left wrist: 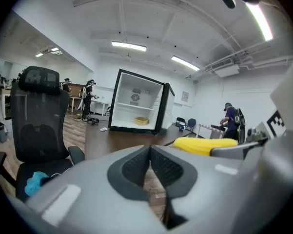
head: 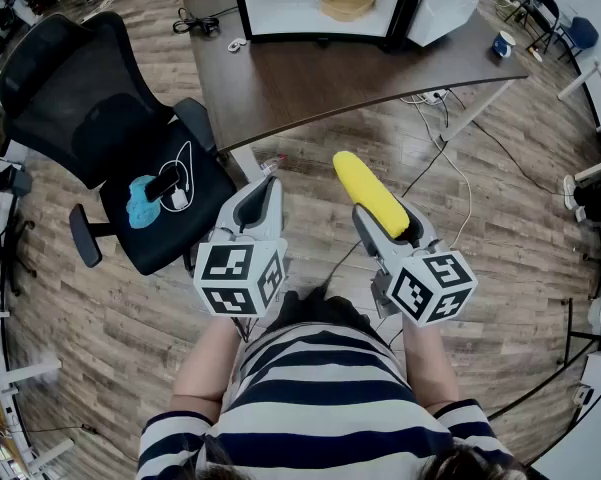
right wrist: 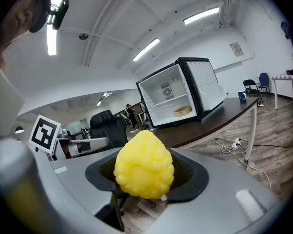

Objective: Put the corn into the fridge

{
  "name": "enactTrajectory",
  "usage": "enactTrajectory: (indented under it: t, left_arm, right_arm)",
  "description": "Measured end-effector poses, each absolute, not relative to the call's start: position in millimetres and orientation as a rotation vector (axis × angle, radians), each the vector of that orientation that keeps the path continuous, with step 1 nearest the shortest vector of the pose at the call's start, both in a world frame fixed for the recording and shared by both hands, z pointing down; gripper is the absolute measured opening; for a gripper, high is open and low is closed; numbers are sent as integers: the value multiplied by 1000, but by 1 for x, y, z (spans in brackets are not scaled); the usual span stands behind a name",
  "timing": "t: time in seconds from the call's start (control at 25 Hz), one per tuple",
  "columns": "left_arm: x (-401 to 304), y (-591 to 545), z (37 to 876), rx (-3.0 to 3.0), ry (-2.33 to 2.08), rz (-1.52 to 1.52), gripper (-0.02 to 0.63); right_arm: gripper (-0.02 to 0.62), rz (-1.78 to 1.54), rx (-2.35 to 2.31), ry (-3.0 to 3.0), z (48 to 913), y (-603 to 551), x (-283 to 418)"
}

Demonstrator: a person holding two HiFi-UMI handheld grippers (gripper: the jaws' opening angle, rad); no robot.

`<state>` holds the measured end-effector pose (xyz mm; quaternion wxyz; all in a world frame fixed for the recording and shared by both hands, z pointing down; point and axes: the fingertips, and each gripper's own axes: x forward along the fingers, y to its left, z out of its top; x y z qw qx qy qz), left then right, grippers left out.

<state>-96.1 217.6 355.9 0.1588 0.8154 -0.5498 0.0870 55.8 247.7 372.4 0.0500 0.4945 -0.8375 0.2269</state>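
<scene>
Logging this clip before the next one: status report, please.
Right gripper shut on corn. Left gripper shut, empty. Fridge open on desk ahead; nothing seen blocking.

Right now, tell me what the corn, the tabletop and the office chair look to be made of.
The corn: likely plastic or rubber, since it is a uniform bright yellow with glossy moulded kernels.
The tabletop: probably wood-look laminate; it is dark brown and flat with a faint sheen.
The office chair: a black mesh-like back and a matte fabric seat, though the weave is too small to confirm.
</scene>
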Motion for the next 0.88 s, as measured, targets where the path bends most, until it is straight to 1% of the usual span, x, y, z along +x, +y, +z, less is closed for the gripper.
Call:
enactTrajectory:
  t: [0.24, 0.88]
  left_arm:
    - [-80, 211, 356, 2324, -1585, 256, 0]
    - [-34, 178, 354, 2284, -1652, 228, 0]
  right_arm:
    - [249, 745, 1491, -2595, 370, 241, 71]
    - [249, 695, 1340, -2680, 369, 201, 112]
